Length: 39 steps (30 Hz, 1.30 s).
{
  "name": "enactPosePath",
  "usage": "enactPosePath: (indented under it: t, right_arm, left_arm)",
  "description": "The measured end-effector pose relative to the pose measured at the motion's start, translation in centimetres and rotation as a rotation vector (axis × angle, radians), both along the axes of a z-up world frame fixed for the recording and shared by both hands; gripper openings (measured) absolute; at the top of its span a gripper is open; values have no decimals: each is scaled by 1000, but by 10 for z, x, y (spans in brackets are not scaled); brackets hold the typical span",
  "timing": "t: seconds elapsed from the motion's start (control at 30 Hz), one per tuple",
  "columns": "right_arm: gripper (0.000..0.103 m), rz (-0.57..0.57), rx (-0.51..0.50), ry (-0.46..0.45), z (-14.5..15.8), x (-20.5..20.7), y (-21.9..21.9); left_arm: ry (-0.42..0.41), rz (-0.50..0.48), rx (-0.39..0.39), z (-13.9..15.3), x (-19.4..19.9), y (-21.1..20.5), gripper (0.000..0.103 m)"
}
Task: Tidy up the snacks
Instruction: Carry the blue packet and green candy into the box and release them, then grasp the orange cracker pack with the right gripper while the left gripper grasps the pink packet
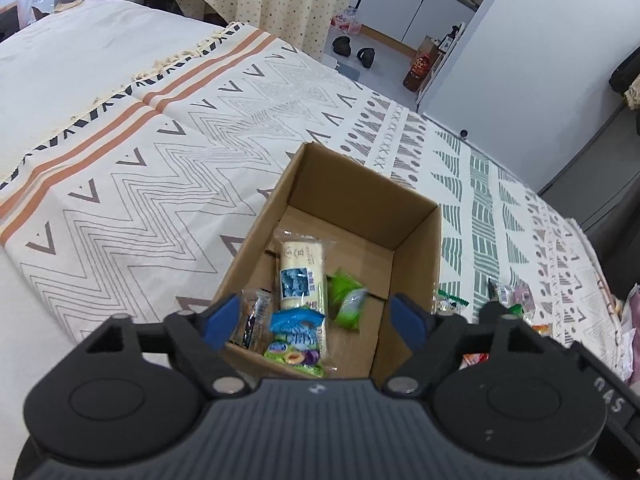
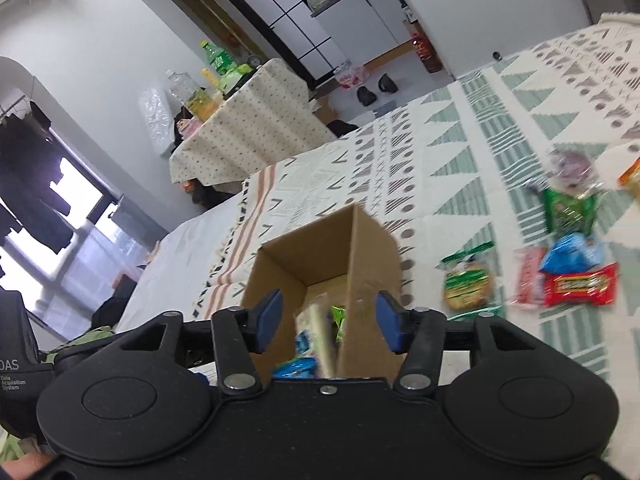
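An open cardboard box (image 1: 416,240) stands on the patterned bed cover. Inside lie a long cream cracker pack (image 1: 300,272), a green packet (image 1: 346,300), a blue-topped packet (image 1: 296,320) and a small dark sachet (image 1: 254,316). My left gripper (image 1: 316,320) is open and empty just above the box's near edge. My right gripper (image 2: 328,320) is open and empty over the same box (image 2: 368,248). Loose snacks lie on the cover to the right: a round biscuit pack (image 2: 466,284), a red bar (image 2: 580,286), a blue packet (image 2: 572,254) and a green packet (image 2: 568,210).
The bed cover (image 1: 180,152) spreads wide to the left of the box. More snack packets (image 1: 516,296) lie at the cover's right edge. A table with a dotted cloth (image 2: 248,128) holding bottles stands beyond the bed. Shoes (image 1: 354,50) lie on the floor.
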State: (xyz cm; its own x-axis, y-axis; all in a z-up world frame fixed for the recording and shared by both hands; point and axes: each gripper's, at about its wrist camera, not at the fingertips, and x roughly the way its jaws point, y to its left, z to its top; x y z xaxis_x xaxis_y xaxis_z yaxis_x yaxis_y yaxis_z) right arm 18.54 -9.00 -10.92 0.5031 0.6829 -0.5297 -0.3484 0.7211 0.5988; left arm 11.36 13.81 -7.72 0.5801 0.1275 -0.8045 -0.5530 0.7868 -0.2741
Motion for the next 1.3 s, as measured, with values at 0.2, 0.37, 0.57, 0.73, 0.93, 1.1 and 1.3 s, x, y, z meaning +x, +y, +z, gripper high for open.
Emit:
enactPosePath:
  t: [0.2, 0.37, 0.57, 0.73, 0.93, 1.1, 1.3]
  right_arm:
    - [68, -12, -59, -20, 13, -1, -32]
    - [74, -46, -66, -23, 18, 2, -61]
    - [83, -71, -99, -28, 19, 9, -96]
    - [83, -94, -120, -16, 15, 16, -122]
    - [83, -115, -126, -2, 10, 24, -148]
    - [83, -127, -131, 0, 7, 32, -166]
    - [82, -137, -150, 9, -1, 45, -182]
  left_arm:
    - [-5, -39, 5, 5, 5, -21, 89]
    - [-25, -91, 3, 10, 10, -46, 97]
    - [-35, -123, 28, 14, 16, -76, 103]
    - [-47, -162, 31, 17, 22, -98, 103]
    - [-64, -213, 12, 19, 31, -124, 103]
    - [-42, -216, 13, 16, 40, -141, 103]
    - [-30, -238, 52, 11, 50, -158, 102]
